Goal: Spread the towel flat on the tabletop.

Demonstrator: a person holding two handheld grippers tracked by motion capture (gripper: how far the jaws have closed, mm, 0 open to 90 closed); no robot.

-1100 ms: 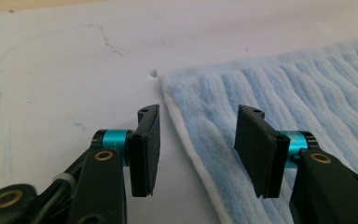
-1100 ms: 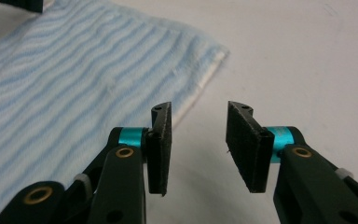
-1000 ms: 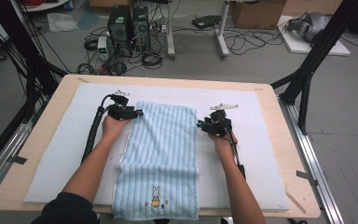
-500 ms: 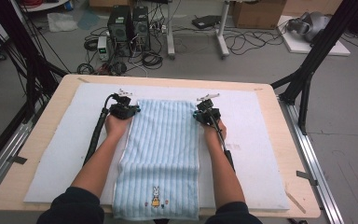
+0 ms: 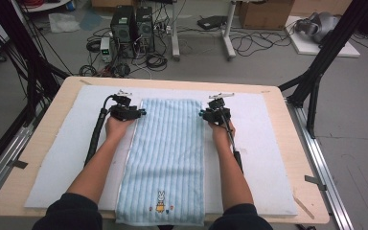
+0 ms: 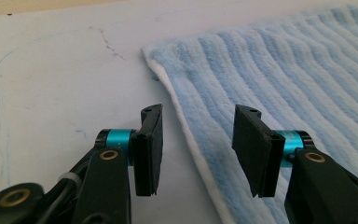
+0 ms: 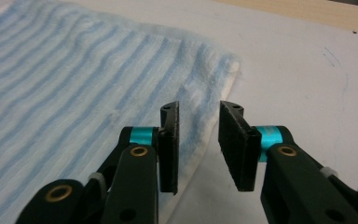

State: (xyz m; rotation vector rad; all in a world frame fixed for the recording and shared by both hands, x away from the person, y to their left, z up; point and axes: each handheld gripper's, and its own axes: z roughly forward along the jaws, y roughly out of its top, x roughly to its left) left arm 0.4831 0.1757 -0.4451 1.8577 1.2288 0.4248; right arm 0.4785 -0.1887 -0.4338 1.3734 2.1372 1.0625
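Both grippers at the blue towel's (image 5: 165, 163) far corners.
Left gripper (image 5: 135, 113) at ten o'clock, right gripper (image 5: 205, 115) at two; both jaws just reopened, straddling its edges, gripping nothing.

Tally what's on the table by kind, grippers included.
Blue striped towel: 1
White mat: 1
Grippers: 2, the left gripper and the right gripper
Total: 4
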